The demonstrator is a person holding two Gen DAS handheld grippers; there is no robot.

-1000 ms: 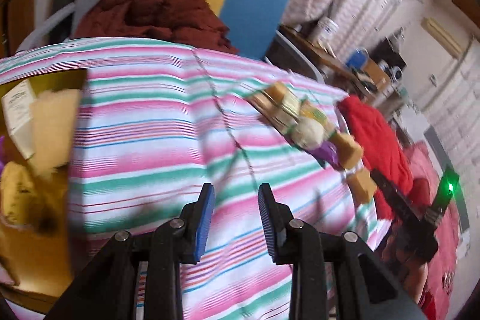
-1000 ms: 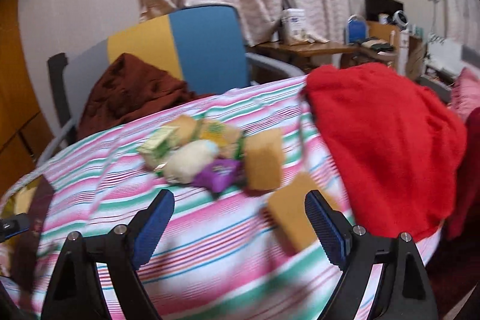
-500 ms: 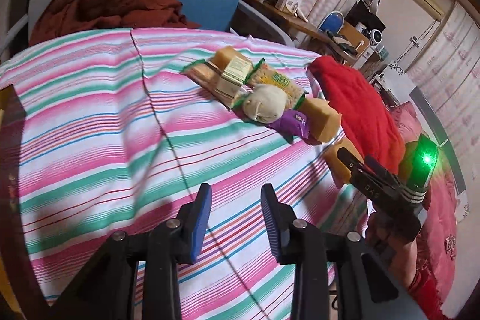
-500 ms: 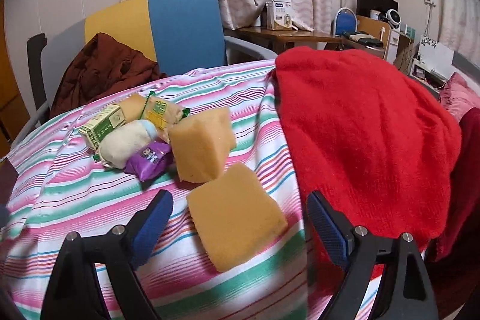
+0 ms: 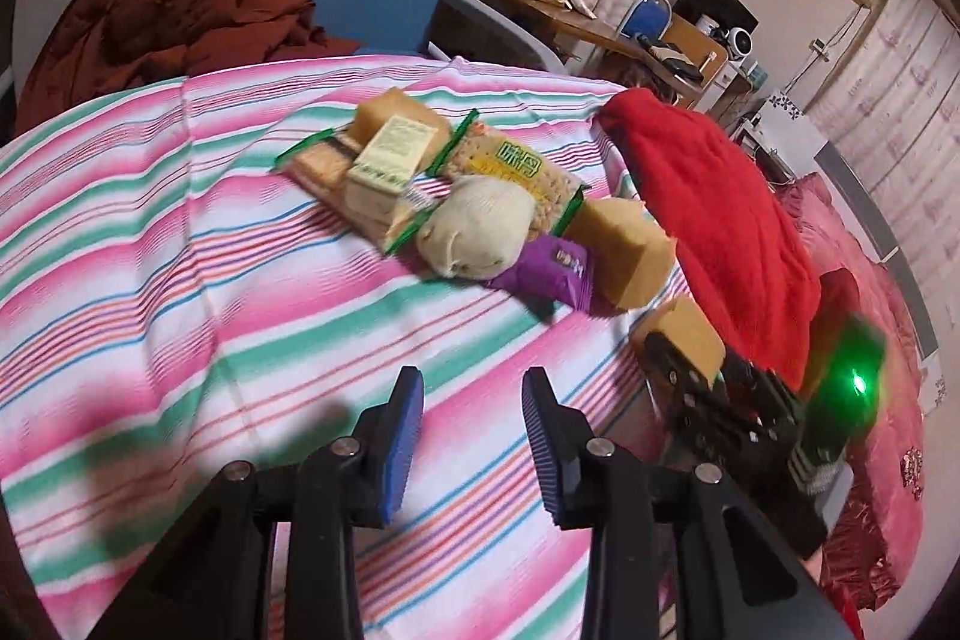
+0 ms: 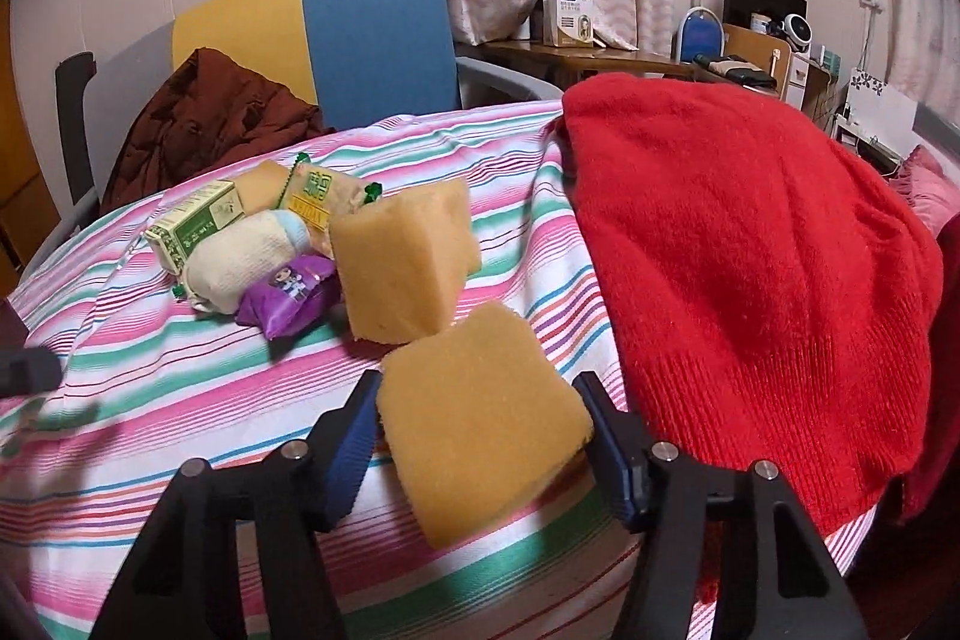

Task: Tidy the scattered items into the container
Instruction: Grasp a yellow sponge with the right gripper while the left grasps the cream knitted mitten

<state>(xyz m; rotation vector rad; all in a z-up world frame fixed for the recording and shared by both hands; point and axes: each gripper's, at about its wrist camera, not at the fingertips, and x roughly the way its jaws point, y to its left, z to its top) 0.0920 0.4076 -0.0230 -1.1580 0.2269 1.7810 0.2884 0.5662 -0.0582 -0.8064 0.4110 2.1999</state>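
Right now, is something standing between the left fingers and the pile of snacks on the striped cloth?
Nothing visible does. The left gripper is open and empty, and only bare striped cloth lies between it and the pile, whose closest pieces are the cream sock roll and the purple packet.
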